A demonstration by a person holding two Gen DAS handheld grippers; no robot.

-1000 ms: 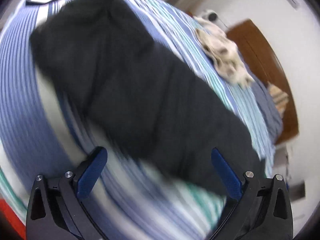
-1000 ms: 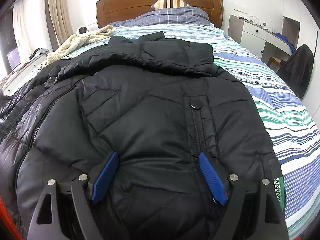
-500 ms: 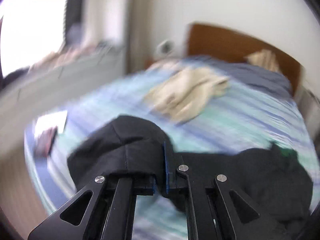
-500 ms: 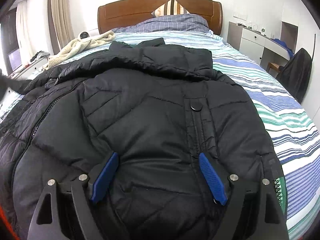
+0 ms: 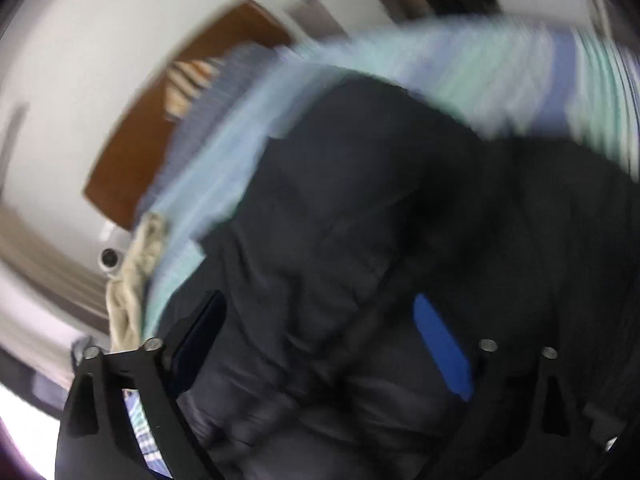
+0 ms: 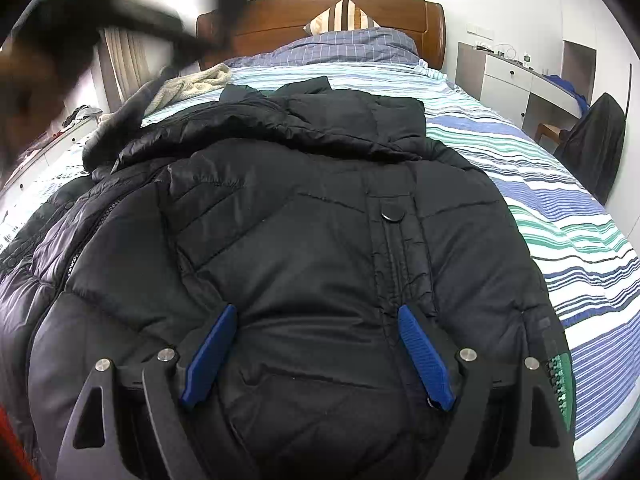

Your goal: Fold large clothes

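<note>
The right gripper point(image 6: 316, 356), with black frame and blue ribbed pads, hangs spread wide and holding nothing, low over the hem end of the black quilted puffer jacket point(image 6: 304, 240). The padded cloth bulges up between the two pads; whether they press on it cannot be told. From there the jacket runs straight away along the bed: its long axis follows the snap placket point(image 6: 390, 216) up to the bunched hood point(image 6: 320, 120), which lies toward the brown wooden headboard point(image 6: 320, 12). The garment rests front-up on the blue, green and white striped bedspread point(image 6: 560, 208), bare stripes showing on its right side, the zip edge falling off to the left.

The left gripper point(image 5: 320, 344) is also parted and empty, seen in a heavily blurred view tilted over the jacket's left flank, a cream towel point(image 5: 136, 280) just beyond. In the right wrist view a dark smear up at far left is probably that arm.

The right tool is nearest the hem, so a lengthwise fold, hem toward hood, looks the natural move; the left side suits the left one.
</note>
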